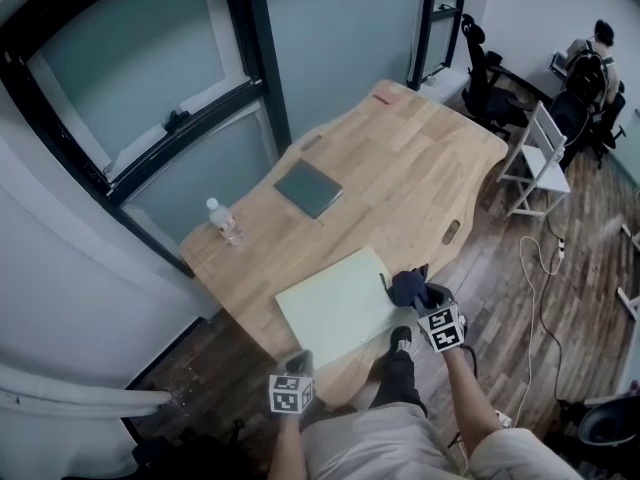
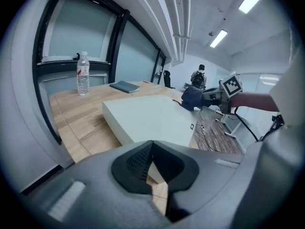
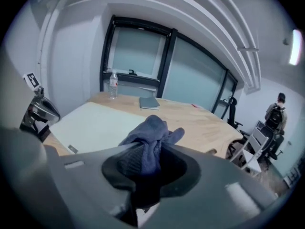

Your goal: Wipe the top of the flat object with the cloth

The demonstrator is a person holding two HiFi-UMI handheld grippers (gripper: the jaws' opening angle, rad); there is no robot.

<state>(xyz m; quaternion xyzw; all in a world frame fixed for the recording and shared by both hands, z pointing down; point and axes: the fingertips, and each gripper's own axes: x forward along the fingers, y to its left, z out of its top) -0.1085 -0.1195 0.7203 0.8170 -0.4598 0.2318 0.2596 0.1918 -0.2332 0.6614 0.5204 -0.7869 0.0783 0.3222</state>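
A pale green flat board (image 1: 335,306) lies on the near end of the wooden table (image 1: 420,168). My right gripper (image 1: 418,294) is shut on a dark blue cloth (image 1: 407,286) at the board's right edge. In the right gripper view the cloth (image 3: 151,135) bunches out of the jaws, with the board (image 3: 95,120) ahead and to the left. My left gripper (image 1: 299,361) hangs at the table's near edge, just short of the board's near corner. Its jaws look shut with nothing in them, and the board (image 2: 147,117) lies in front of them.
A water bottle (image 1: 226,221) stands at the table's left edge. Beyond the board lies a grey notebook (image 1: 309,188), and a red pen (image 1: 383,98) is at the far end. Office chairs (image 1: 490,73), a white chair (image 1: 537,158) and floor cables (image 1: 545,298) are to the right; a person (image 1: 590,63) sits far off.
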